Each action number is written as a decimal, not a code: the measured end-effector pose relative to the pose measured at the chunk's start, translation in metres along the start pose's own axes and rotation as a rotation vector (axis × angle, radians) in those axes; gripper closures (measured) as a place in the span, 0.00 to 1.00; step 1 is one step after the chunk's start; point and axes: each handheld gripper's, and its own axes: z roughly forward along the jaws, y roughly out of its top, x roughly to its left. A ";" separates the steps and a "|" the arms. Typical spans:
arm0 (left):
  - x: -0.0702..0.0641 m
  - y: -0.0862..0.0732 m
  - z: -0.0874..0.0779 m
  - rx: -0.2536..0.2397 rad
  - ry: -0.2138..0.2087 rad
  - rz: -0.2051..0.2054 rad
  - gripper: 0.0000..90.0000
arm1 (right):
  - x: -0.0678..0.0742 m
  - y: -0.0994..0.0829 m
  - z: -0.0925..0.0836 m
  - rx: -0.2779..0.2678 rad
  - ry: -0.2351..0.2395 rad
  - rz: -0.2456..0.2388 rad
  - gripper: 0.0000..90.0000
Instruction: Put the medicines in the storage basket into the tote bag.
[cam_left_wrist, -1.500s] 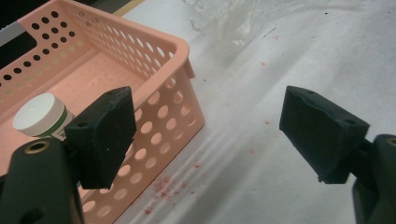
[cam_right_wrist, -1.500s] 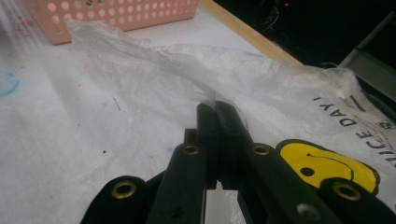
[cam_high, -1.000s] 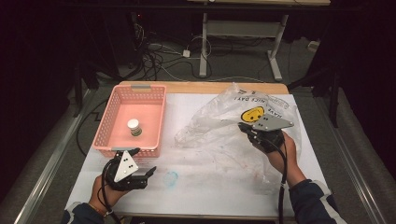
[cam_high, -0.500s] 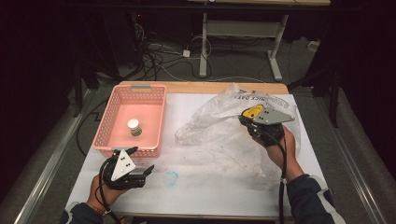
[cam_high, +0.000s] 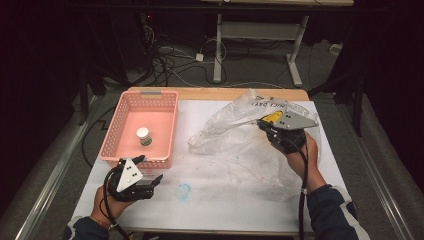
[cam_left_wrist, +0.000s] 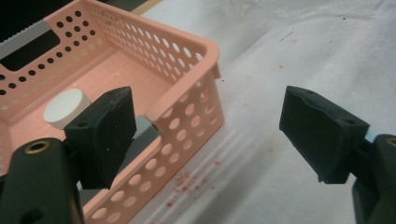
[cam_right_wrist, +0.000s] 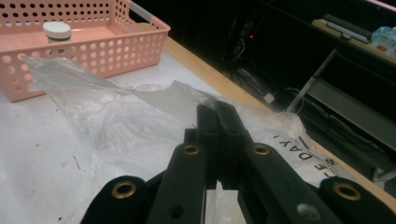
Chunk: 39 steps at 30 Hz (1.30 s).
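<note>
At right of centre in the high view, right gripper (cam_high: 263, 125) is clamped on the thin, limp, slippery plastic bag (cam_high: 240, 145) at its upper edge; left gripper (cam_high: 150, 181) gapes empty beside the pink basket (cam_high: 112, 135).

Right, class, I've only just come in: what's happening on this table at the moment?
A person works at a white table with a gripper in each hand. The right gripper is shut on an edge of a clear plastic bag, lifting it off the surface. The left gripper is open and holds nothing, just in front of a pink basket. A small white-lidded jar stands inside the basket.
</note>
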 end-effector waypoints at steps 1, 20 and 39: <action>0.002 0.001 -0.001 -0.003 0.003 -0.006 0.20 | -0.001 0.002 0.000 -0.007 0.000 0.003 1.00; 0.039 0.045 0.005 0.075 0.050 -0.011 0.21 | -0.004 0.012 -0.001 -0.047 -0.014 0.010 1.00; 0.105 0.066 0.078 0.334 0.088 -0.047 0.21 | -0.002 0.025 -0.003 -0.093 -0.040 0.025 1.00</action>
